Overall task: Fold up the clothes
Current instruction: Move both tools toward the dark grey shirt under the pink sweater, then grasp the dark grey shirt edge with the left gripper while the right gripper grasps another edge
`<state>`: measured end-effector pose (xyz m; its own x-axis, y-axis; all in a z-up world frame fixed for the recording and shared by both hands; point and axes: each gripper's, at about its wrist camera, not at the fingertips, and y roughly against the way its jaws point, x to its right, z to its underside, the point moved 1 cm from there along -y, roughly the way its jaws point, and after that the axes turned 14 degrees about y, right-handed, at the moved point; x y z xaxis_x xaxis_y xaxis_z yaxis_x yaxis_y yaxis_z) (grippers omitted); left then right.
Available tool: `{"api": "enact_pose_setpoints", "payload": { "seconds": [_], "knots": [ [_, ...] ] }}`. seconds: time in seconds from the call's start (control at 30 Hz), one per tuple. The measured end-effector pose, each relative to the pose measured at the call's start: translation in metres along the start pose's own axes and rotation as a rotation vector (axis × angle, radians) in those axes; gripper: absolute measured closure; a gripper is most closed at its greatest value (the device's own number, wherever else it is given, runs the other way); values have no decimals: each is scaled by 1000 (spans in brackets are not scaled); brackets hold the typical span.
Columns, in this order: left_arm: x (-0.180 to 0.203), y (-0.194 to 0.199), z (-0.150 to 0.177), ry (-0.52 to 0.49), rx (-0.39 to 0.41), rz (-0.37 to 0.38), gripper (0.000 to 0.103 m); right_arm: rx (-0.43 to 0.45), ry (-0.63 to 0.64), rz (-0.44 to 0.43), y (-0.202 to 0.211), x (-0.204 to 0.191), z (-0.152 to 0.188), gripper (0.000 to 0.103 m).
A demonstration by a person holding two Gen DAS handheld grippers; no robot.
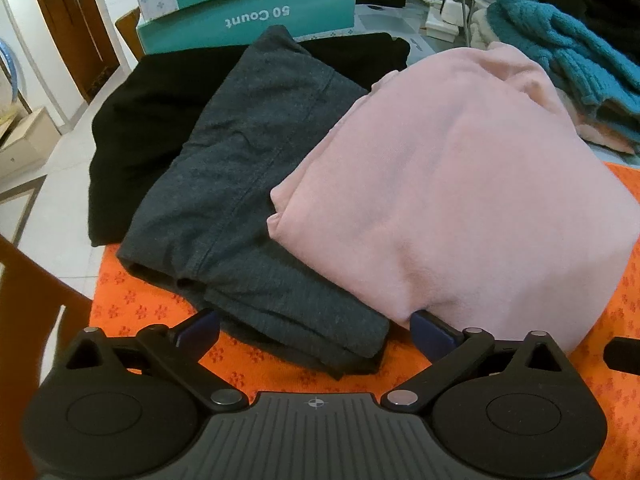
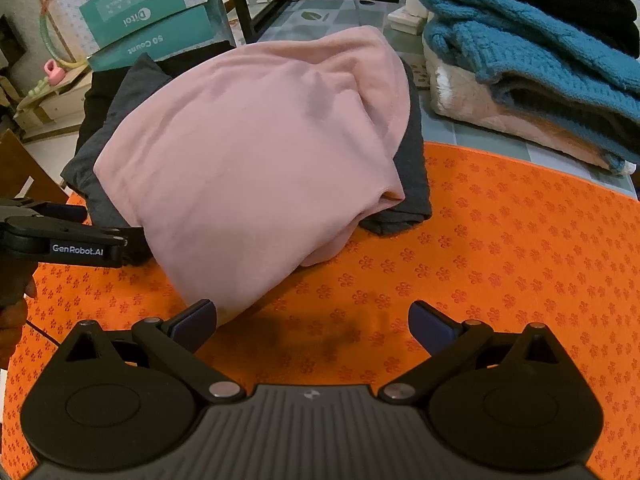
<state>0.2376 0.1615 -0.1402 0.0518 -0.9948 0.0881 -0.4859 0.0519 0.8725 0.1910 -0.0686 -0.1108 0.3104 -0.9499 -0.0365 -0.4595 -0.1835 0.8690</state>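
A folded pink garment (image 1: 452,192) lies on top of a folded dark grey garment (image 1: 240,152), with a black garment (image 1: 136,136) under both, on an orange patterned mat (image 1: 136,312). My left gripper (image 1: 316,328) is open, its fingers at the near edge of the grey and pink garments, holding nothing. In the right wrist view the pink garment (image 2: 256,152) covers the grey one (image 2: 412,184). My right gripper (image 2: 312,320) is open and empty over the orange mat (image 2: 500,260), its left finger touching the pink garment's near corner. The left gripper (image 2: 60,236) shows at the left edge.
Teal and white boxes (image 1: 248,4) stand behind the pile. A stack of folded clothes with a teal knit (image 2: 520,52) on top sits at the right back. A power strip with plugs (image 1: 444,20) lies behind. A wooden chair (image 1: 24,288) is at the left.
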Motion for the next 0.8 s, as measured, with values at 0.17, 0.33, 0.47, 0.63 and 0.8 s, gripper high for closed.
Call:
{"api": "enact_pose_setpoints", "payload": {
  "seconds": [0.17, 0.33, 0.47, 0.63, 0.8],
  "knots": [
    [1, 4, 5, 23, -5, 78, 62, 13, 5, 7, 8, -1, 1, 0],
    [8, 27, 12, 3, 59, 101, 86, 35, 9, 17, 23, -4, 4, 0],
    [8, 50, 18, 25, 77, 134, 89, 57, 20, 23, 37, -10, 8, 0],
    [17, 90, 34, 14, 76, 190, 91, 88, 39, 15, 57, -22, 16, 0],
    [9, 132, 64, 64, 51, 250, 92, 102, 55, -16, 77, -37, 34, 0]
  ]
}}
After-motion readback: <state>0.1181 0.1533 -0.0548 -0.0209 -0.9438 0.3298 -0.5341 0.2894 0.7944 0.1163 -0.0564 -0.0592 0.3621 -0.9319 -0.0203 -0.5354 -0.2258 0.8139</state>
